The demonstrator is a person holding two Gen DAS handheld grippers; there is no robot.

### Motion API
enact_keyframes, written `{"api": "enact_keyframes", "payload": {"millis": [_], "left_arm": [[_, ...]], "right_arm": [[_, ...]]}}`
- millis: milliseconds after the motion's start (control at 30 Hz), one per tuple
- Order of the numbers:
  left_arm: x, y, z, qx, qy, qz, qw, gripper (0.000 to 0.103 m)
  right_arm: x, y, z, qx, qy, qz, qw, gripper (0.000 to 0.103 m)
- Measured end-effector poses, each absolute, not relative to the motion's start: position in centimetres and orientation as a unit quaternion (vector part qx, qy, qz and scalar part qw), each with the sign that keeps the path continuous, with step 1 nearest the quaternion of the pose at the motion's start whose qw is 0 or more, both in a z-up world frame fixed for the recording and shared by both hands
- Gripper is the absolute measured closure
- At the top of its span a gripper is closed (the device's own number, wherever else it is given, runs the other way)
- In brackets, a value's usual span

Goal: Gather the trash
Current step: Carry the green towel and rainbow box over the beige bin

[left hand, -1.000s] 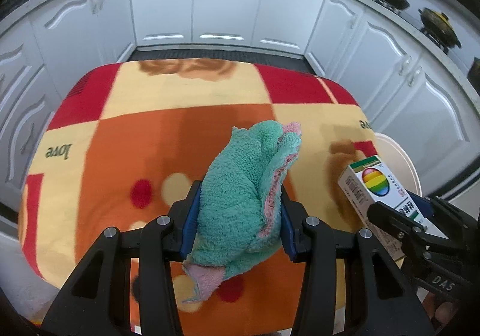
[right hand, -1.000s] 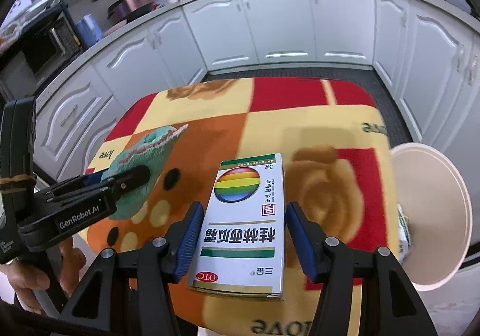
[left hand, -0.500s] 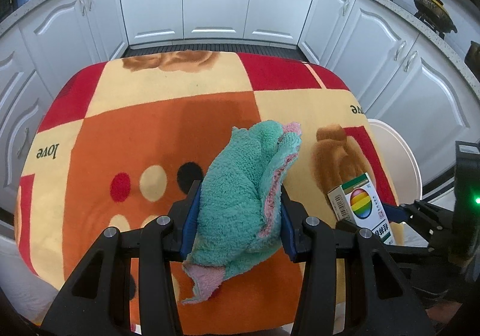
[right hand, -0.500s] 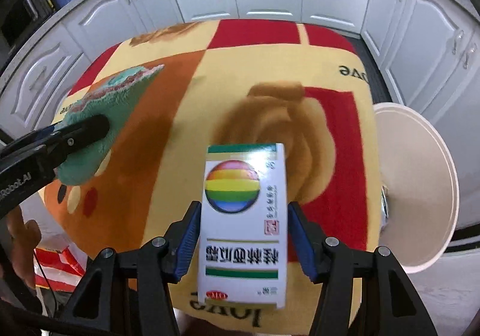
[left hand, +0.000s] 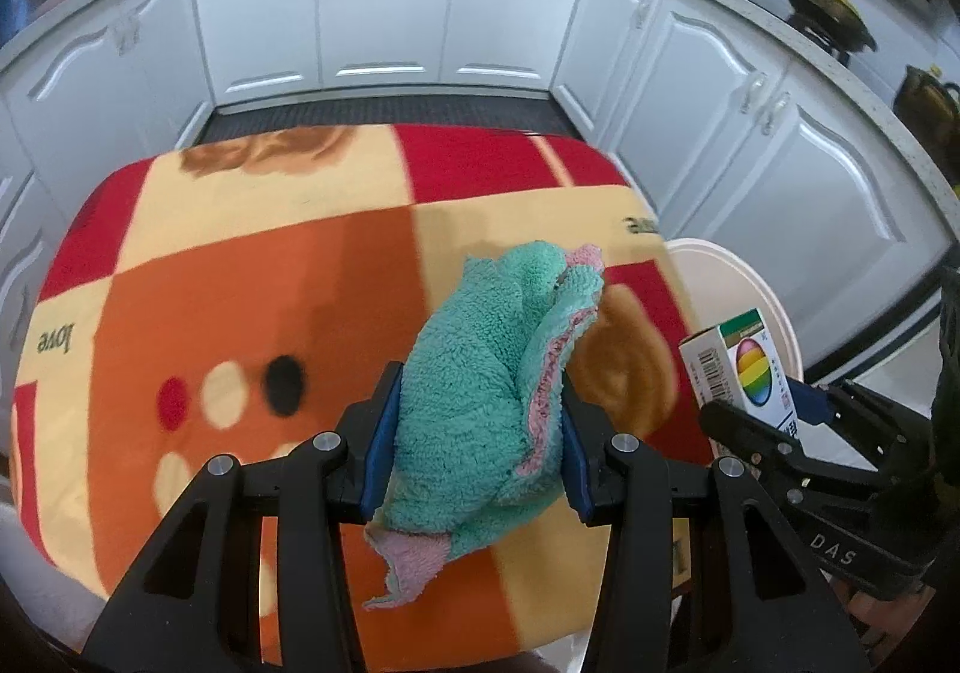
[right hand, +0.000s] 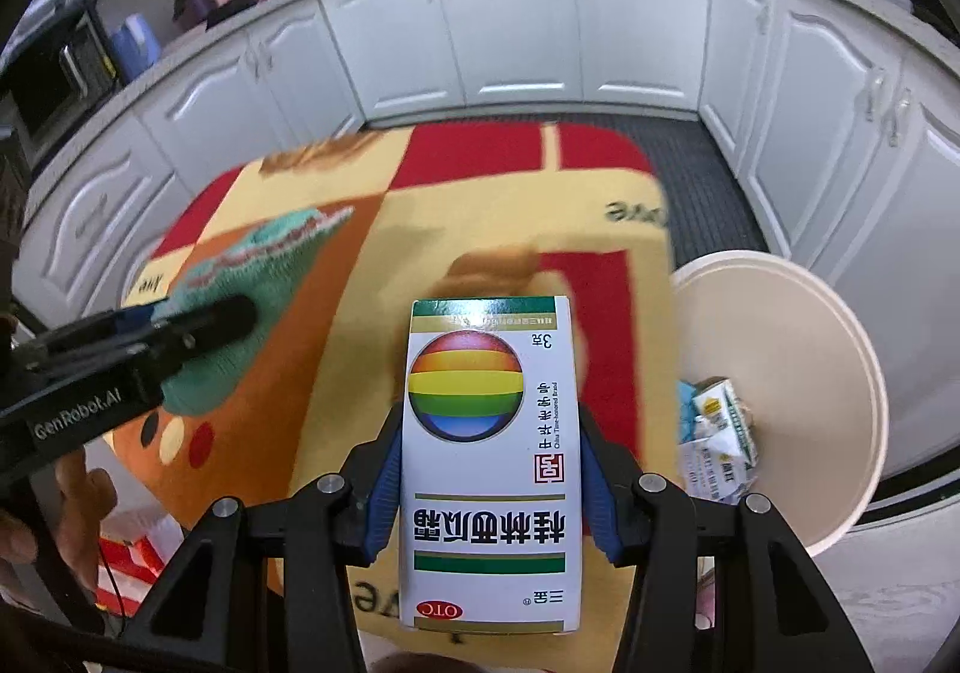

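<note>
Transport step, judged: right gripper (right hand: 489, 469) clamped on box (right hand: 489, 463); bin (right hand: 798, 373) ahead-right. Left gripper (left hand: 477, 457) clamped on cloth (left hand: 492, 403). Next: swing right, release over bin.

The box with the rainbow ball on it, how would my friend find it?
Find the table with the red and orange blanket. Above its near edge, the right gripper squeezes a white medicine box. Only it shows a rainbow ball; the left gripper holds a fluffy green towel.

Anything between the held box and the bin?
Nothing solid. In the right wrist view, only blanket edge separates the box from the bin.
</note>
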State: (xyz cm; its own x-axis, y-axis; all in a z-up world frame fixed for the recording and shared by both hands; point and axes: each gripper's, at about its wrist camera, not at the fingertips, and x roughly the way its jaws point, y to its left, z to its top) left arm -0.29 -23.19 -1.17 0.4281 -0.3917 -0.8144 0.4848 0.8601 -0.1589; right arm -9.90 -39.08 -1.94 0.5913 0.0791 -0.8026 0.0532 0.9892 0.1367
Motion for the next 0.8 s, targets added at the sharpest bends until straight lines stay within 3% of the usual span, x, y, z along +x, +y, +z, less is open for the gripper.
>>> {"api": "enact_keyframes", "payload": {"millis": [800], "left_arm": [[-1.6, -38.8, -1.7, 0.090, 0.470, -0.351, 0.805, 0.059]], "right_arm": [[-14.2, -53.6, -3.3, 0.163, 0.434, -0.103, 0.880, 0.054]]}}
